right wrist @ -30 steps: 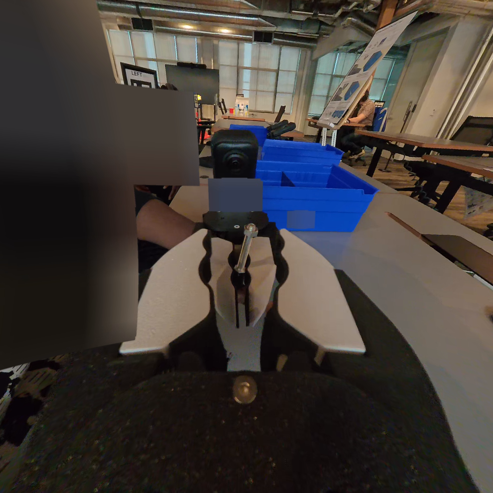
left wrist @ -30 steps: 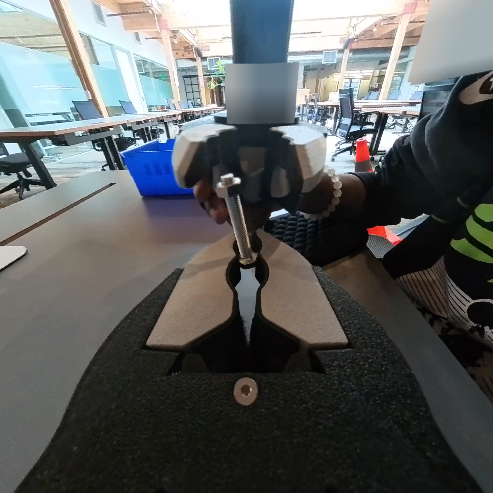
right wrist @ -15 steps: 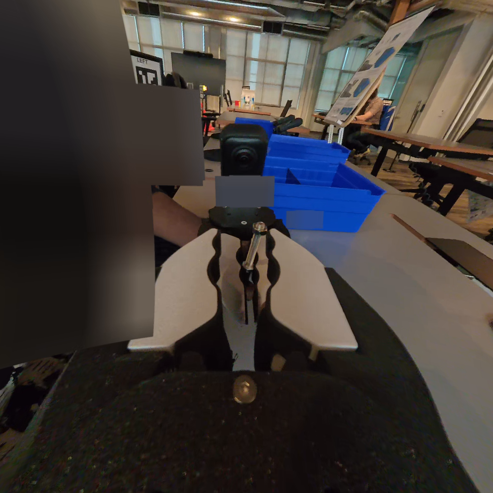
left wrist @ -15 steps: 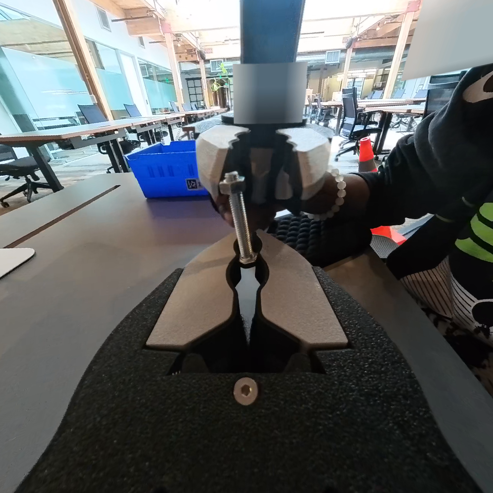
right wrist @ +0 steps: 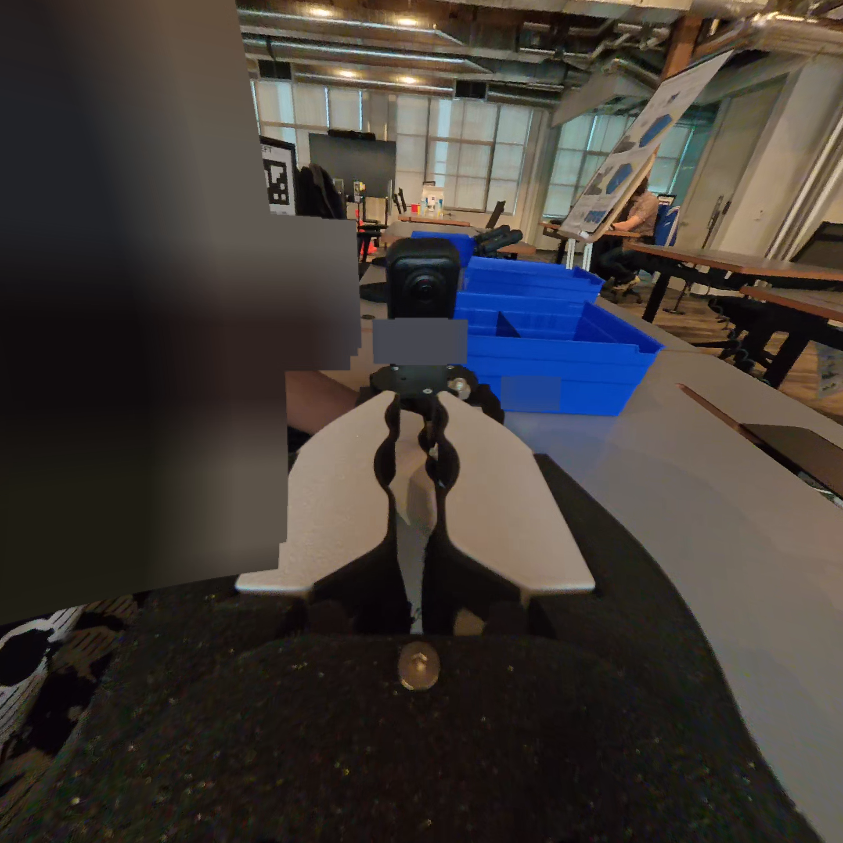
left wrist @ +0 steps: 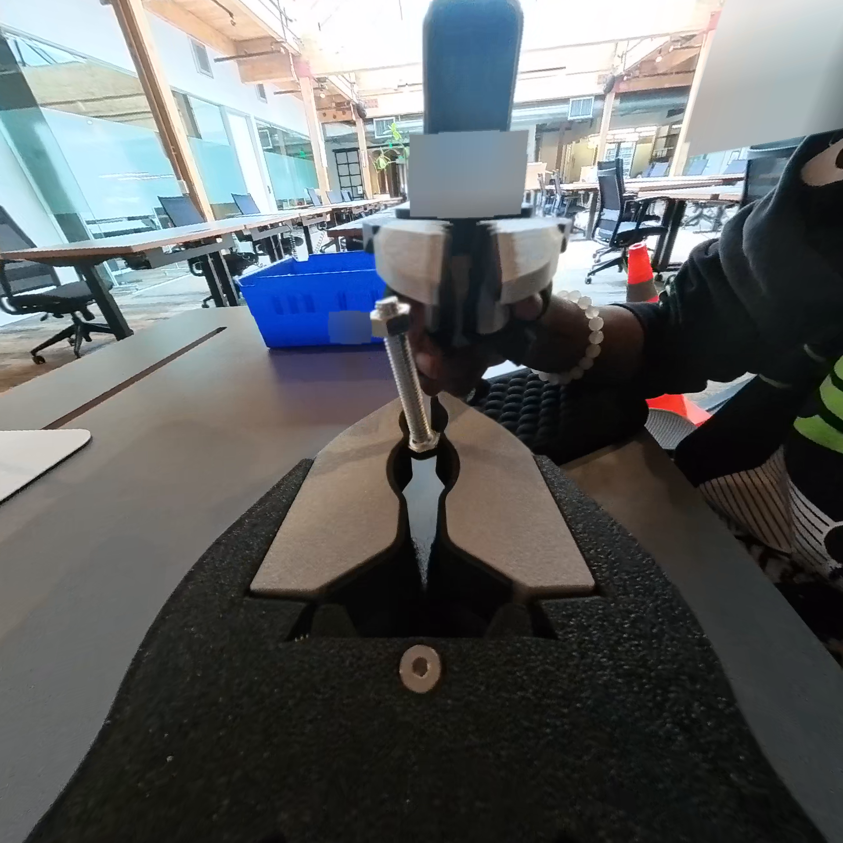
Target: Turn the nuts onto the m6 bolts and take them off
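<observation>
Bolt (left wrist: 406,378) is clamped near its lower end by the left gripper (left wrist: 422,410). The jaws are nearly closed on the shank and the bolt stands up off the table (left wrist: 182,433), tilted left. A hex piece is seen at each end; nut versus head cannot be told. The top end sits just beside the right gripper (left wrist: 465,292), off to the outer side of one finger, not between the jaws. The right gripper's jaws are narrowed to a slit.

Writing: print is carried by a black-and-white marker sign (right wrist: 278,182) and a tilted poster board (right wrist: 629,150), too small to read.

Left wrist view only: the hand (left wrist: 456,356) on the right gripper, a bead bracelet (left wrist: 588,337), an orange cone (left wrist: 641,273) and one blue bin (left wrist: 314,310).

Right wrist view only: the camera (right wrist: 424,283) on the left gripper, stacked blue bins (right wrist: 570,360) with dividers, and a seated person (right wrist: 634,223) far back. The bolt top (right wrist: 460,385) is seen past the finger's outer edge.
</observation>
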